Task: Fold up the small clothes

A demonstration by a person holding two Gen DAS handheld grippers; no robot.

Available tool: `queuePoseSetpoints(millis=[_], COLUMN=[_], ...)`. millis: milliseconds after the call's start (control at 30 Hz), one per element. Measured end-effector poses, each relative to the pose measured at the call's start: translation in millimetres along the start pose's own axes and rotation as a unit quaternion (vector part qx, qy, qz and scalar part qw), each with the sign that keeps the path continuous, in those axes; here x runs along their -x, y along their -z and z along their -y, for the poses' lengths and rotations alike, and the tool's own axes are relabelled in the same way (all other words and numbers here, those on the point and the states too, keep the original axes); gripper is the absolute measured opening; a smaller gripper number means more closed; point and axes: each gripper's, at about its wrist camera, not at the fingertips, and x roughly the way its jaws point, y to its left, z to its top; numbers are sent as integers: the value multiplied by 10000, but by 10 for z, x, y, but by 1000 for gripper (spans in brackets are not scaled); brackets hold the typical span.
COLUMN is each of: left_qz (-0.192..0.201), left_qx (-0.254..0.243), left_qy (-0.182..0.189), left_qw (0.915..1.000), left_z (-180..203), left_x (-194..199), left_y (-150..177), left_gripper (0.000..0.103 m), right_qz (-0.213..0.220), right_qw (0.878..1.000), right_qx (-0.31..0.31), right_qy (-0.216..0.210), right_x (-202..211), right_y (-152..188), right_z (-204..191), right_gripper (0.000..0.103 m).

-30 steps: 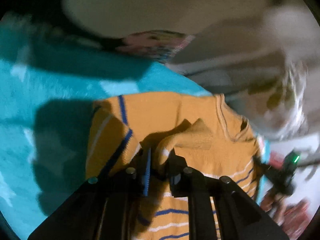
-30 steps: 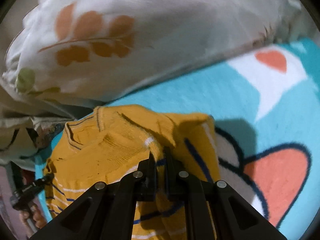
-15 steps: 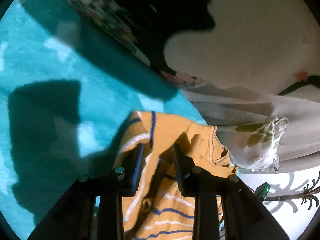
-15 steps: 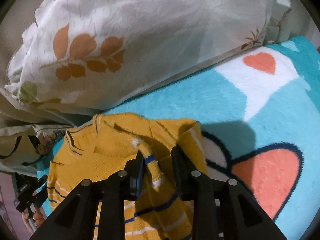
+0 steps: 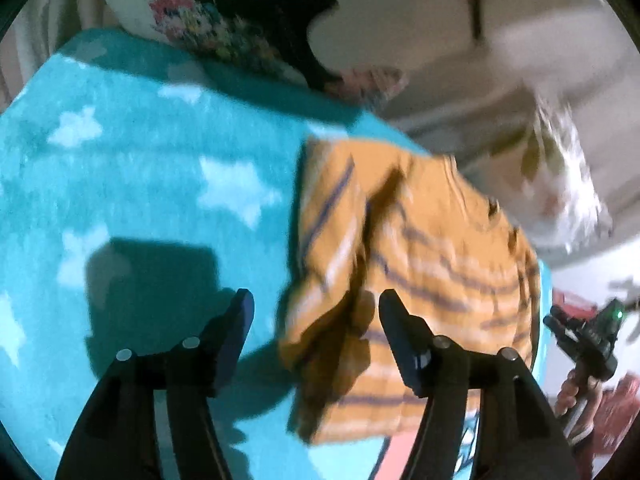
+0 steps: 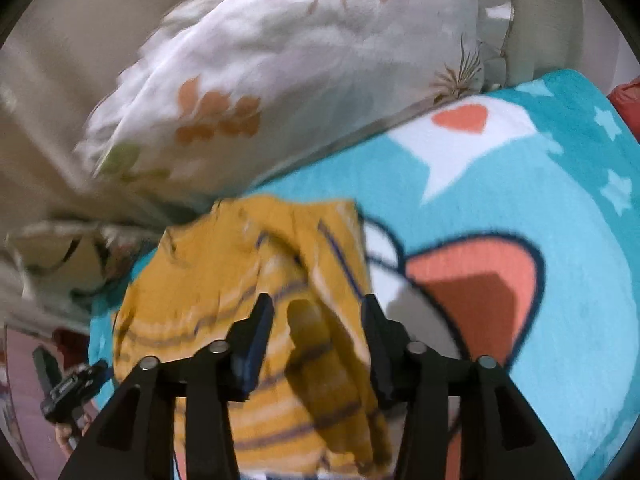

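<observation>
- Small sweater, mustard yellow with blue and white stripes, lies on the turquoise star-print blanket, its neck end toward the pillows.
- Both sleeves folded in over the body; the lower part lies flat.
- My left gripper: fingers spreading apart, nothing held. The sweater's folded edge sits below the gap, the pads not pressing on it.
- My right gripper: fingers also spreading, empty; a folded sleeve lies beneath the gap, untouched.
- White leaf-print pillow sits just past the sweater's collar.
- Flower-print pillow at the blanket's far edge in the left view.
- Both views motion-blurred; fine knit detail unreadable.
</observation>
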Motion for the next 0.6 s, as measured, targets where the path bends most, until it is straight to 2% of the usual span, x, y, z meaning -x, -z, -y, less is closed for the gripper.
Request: queuePoseSetpoints(millis=[133,267,300,333,367,400,467,600], left_qz=[-255,-396,-326,-313,-391,-477,-394,-287], left_qx=[-180,-281,-384,-427,-409,-253,-99,207], left_qy=[234,79,-83,-209,-239,-165,-275,-457], left_qw=[9992,9988,9987,9984,9981,9984,9988,9983], left_z=[55,138,167,197,206,170,131,41], left_x=[-61,-179,-173,-197,-220,-214,-162,-94], left_y=[298,485,526,524,510,490,466,459], left_gripper=[66,65,55,42,13,12,10,9], right_qz=[-156,-334,-345,-402,-508,-576,-568,-486], right_qw=[9998,9990,9984,9973,9961,9950,9936,9955], right_qx=[122,-223,-328,-401,-434,-464,-562,-638], right_qy=[-79,-188,-297,-456,-584,-670,-794,-509], right_x=[-2,-132,-140,-156,-176,-180,-117,-29], right_y=[369,645,687,726,748,758,723,579], right_z=[0,146,189,223,255,287,398,606], right_gripper=[53,53,51,44,21,14,11,9])
